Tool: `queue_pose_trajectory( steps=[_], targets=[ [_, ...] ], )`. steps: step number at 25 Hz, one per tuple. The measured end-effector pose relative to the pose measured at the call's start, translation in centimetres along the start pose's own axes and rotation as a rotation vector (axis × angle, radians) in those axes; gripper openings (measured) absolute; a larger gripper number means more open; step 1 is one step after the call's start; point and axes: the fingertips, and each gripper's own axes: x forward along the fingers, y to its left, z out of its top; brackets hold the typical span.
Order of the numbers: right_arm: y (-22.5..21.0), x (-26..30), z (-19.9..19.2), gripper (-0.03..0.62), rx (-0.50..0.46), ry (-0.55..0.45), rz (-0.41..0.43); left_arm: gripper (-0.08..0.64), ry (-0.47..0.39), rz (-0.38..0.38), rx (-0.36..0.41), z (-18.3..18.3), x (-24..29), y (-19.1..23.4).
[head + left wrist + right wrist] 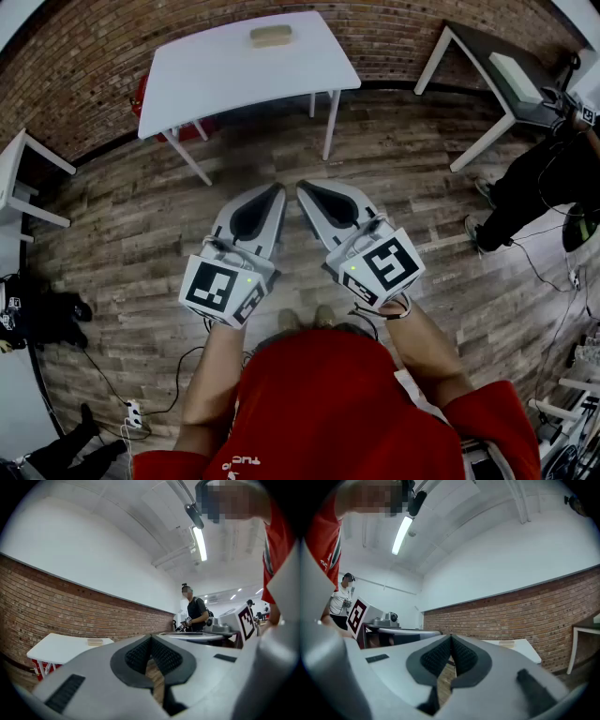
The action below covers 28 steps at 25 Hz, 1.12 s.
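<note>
Left hand-held gripper [277, 190] and right hand-held gripper [303, 187] are both closed and empty, with the desk [216, 75] at twelve o'clock.

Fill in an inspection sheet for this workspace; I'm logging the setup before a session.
Surface: white table on a wood-plank floor, ahead of the person.
Things: tan block lying alone near the table's far edge.
Clutter: red item under the table, unclear what.
Grippers: left gripper and right gripper both shut, empty, side by side above the floor.
Cables: power strip with leads at lower left; thin cable at right.
Surroundings: brick wall, second table, person in black.
</note>
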Motion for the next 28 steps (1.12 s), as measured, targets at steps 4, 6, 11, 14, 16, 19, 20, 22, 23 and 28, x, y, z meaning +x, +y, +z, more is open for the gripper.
queue_pose_trajectory(
  steps=[4, 6, 11, 14, 16, 19, 20, 22, 23, 28],
  targets=[
    [-0.6, 0.4, 0.0, 0.031, 0.002, 0.003, -0.003, 0.015, 0.000, 0.002, -0.001, 0.0, 0.5, 0.4],
    [-0.8, 0.4, -0.3, 0.031, 0.002, 0.005, -0.006, 0.015, 0.003, 0.005, -0.002, -0.2, 0.5, 0.5],
    [-1.5, 0.0, -0.8, 0.031, 0.027, 0.006, 0.018, 0.015, 0.011, 0.016, -0.004, -0.7, 1.4, 0.4],
    [-2.5, -0.4, -0.6, 0.031, 0.053, 0.001, 0.042, 0.015, 0.012, 0.027, -0.002, -0.7, 2.6, 0.3],
    [-3.5, -0.8, -0.5, 0.031, 0.045, 0.000, 0.043, 0.015, 0.006, 0.036, 0.002, -0.6, 3.5, 0.0],
    [-5.3, -1.5, -0.2, 0.031, 0.039, -0.004, 0.051, 0.015, 0.002, 0.053, 0.011, -0.5, 5.0, -0.5],
    [-5.9, -1.7, -0.2, 0.031, 0.042, -0.007, 0.054, 0.015, 0.002, 0.058, 0.014, -0.5, 5.5, -0.7],
    [-7.1, -2.0, -0.2, 0.031, 0.051, -0.011, 0.059, 0.015, 0.005, 0.064, 0.018, -0.6, 6.4, -1.1],
    [-7.6, -2.1, -0.1, 0.031, 0.054, -0.013, 0.061, 0.015, 0.007, 0.067, 0.020, -0.6, 6.7, -1.2],
    [-9.8, -2.0, 0.0, 0.031, 0.048, -0.021, 0.075, 0.015, 0.002, 0.092, 0.015, -0.8, 8.5, -0.6]
  ],
)
